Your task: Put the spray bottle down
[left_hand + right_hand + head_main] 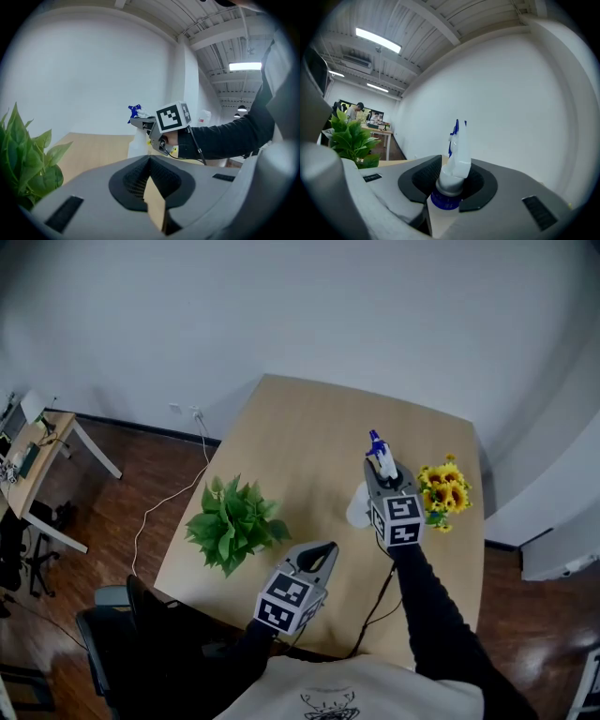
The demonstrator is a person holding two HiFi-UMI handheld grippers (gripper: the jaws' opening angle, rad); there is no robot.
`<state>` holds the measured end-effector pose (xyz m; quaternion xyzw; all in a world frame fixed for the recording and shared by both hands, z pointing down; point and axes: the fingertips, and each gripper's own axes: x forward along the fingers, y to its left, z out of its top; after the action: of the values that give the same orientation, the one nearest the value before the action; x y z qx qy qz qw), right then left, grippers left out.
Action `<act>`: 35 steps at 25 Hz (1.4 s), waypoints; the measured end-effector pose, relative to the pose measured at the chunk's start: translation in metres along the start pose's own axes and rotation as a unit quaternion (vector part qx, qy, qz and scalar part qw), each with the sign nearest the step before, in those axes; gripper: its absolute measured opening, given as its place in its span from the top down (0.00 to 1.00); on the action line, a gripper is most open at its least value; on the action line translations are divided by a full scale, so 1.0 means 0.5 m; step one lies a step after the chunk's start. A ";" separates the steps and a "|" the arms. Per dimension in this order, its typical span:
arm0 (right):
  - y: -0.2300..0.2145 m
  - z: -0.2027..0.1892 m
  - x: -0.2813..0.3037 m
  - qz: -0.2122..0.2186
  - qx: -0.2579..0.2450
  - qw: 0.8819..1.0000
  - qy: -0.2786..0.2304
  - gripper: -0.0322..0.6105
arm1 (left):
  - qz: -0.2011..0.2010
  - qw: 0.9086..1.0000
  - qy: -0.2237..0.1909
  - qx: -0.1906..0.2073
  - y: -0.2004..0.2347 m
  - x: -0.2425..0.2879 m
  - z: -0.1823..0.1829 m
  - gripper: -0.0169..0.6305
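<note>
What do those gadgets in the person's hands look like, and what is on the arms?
Both the left gripper and the right gripper are grey plastic shells lined in ribbed black. Each carries a white cube printed with black square markers. A thin black cable trails from the right one. The arms wear black sleeves.

There is one desk (309, 418). One green leafy plant (232, 521) stands near its left edge and one bunch of sunflowers (443, 486) at its right edge. There is one spray bottle (379, 450). There are two grippers: the left hand-held gripper (321, 554) and the right hand-held gripper (382, 471).
</note>
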<state>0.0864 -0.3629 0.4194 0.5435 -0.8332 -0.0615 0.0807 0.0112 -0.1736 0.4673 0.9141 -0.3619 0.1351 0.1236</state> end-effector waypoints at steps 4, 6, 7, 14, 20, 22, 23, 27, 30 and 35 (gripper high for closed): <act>0.014 -0.005 0.047 0.007 -0.006 1.000 -0.005 0.84 | 0.003 1.000 0.006 -0.004 0.013 -0.001 -0.009 0.97; 0.025 -0.008 0.068 0.012 -0.007 1.000 -0.007 0.84 | 0.003 1.000 0.008 -0.006 0.018 -0.002 -0.012 0.97; 0.030 -0.009 0.078 0.015 -0.006 1.000 -0.008 0.84 | 0.003 1.000 0.008 -0.007 0.020 -0.002 -0.013 0.97; 0.082 -0.011 0.123 0.047 0.001 0.999 -0.011 0.84 | 0.012 1.000 0.010 -0.011 0.044 -0.001 -0.024 0.97; 0.128 -0.004 0.139 0.073 0.001 0.997 -0.011 0.84 | 0.016 1.000 0.008 -0.016 0.052 -0.001 -0.027 0.97; 0.143 -0.004 0.144 0.081 -0.003 0.997 -0.009 0.84 | 0.016 1.000 0.007 -0.018 0.053 0.001 -0.027 0.97; 0.149 -0.005 0.147 0.085 -0.004 0.996 -0.007 0.84 | 0.016 1.000 0.007 -0.018 0.055 0.001 -0.027 0.97; 0.159 -0.016 0.155 0.086 -0.005 0.996 0.000 0.84 | 0.017 1.000 0.007 -0.022 0.061 0.001 -0.030 0.97; 0.160 -0.018 0.158 0.088 -0.009 0.996 -0.001 0.84 | 0.020 1.000 0.007 -0.023 0.066 0.000 -0.029 0.97; 0.176 -0.015 0.162 0.099 -0.009 0.995 -0.007 0.83 | 0.023 0.999 0.005 -0.023 0.073 0.000 -0.029 0.97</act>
<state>-0.0231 -0.4020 0.4490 0.4567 -0.8831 -0.0644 0.0856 -0.0167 -0.1947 0.4854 0.9017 -0.3853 0.1346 0.1429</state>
